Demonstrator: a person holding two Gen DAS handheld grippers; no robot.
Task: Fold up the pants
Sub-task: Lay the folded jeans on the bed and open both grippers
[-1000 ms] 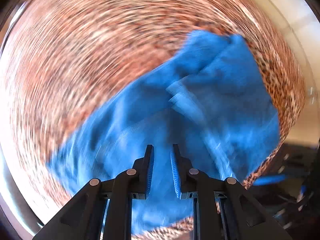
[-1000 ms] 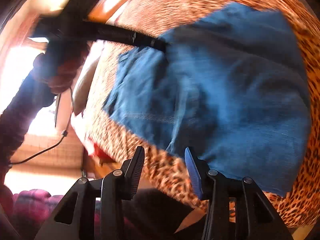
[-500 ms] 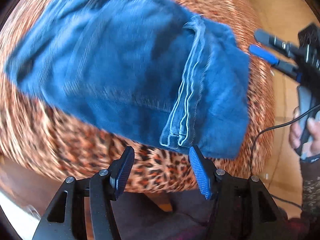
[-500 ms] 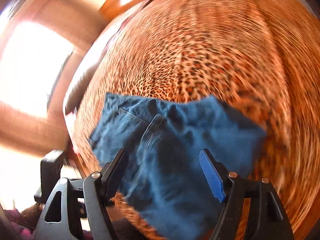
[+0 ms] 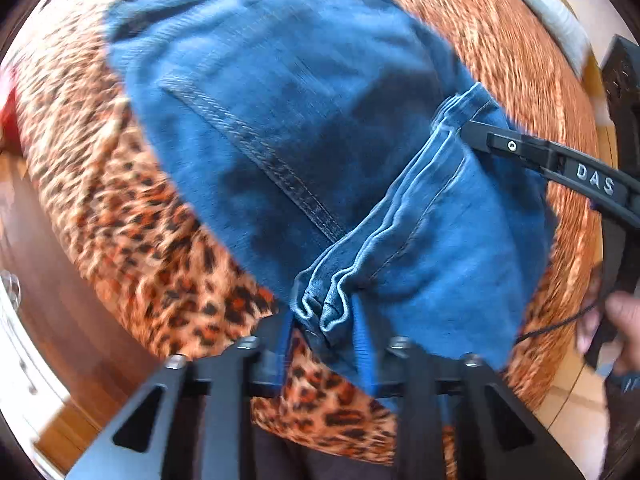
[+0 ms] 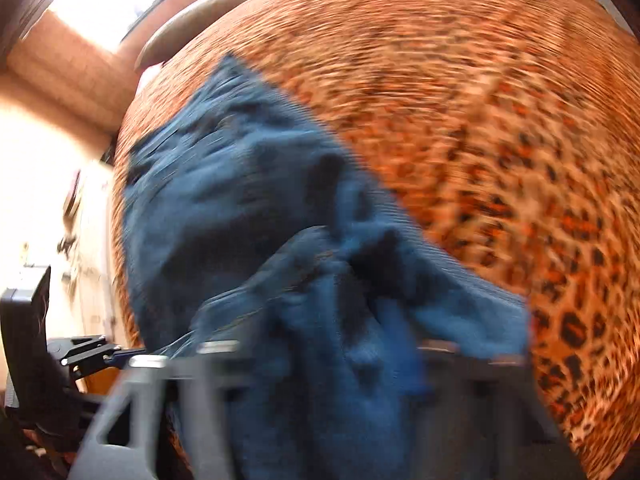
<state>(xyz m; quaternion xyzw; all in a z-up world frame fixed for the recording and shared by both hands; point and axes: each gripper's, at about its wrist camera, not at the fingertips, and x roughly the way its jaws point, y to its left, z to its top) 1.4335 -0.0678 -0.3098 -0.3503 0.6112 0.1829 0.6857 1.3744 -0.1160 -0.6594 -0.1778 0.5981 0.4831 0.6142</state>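
Observation:
Blue denim pants [image 5: 304, 120] lie folded on a leopard-print blanket [image 5: 160, 248]. A doubled hem [image 5: 404, 208] runs across the top layer. My left gripper [image 5: 323, 322] sits at the near end of that hem by the blanket's edge, jaws closing, with the bunched hem pinched between the blue pads. My right gripper [image 6: 320, 348] is blurred and its jaws are closing on a gathered lump of denim [image 6: 340, 280]. In the left wrist view one black finger [image 5: 500, 142] of it rests at the hem's far end.
The blanket covers a bed with a dark wooden frame [image 5: 52, 280] at the lower left. A white pillow [image 5: 556, 16] lies at the far right. A hand [image 5: 624, 316] holds the right gripper's handle. Something red [image 5: 6, 120] shows at the left edge.
Both grippers swung across the pants and down onto the hem, rolling as they went. Their jaws stood wide half a second ago and now close on denim at each end of the hem.

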